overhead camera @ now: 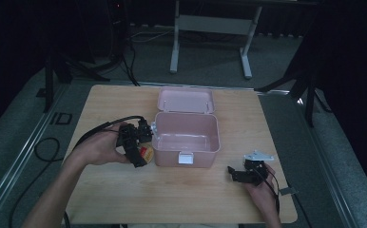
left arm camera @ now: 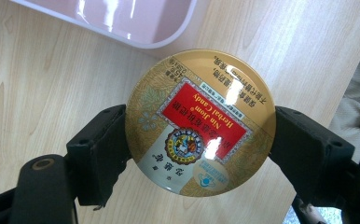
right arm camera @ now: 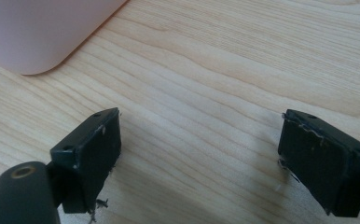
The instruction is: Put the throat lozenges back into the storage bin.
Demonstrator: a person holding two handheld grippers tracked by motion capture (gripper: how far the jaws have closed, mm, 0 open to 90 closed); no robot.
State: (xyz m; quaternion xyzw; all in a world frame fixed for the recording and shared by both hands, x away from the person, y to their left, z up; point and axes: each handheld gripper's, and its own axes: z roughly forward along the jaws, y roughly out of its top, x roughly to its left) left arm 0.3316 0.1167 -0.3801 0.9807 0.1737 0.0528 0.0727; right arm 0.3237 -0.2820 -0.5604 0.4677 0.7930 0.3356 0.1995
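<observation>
Left gripper view shows your left gripper (left arm camera: 200,140) clamping the round candy tin (left arm camera: 200,122) across its rim: light, rigid, glossy and likely slippery, so grip squarely.

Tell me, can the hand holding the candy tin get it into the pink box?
Probably yes. The left gripper holds the candy tin right beside the pink box, whose lid is flipped back, and nothing stands between them.

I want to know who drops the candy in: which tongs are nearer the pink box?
Left. The left tongs, gripping the candy tin, sit right beside the pink box at its left wall. The right tongs rest open, farther off, near its front right corner.
</observation>
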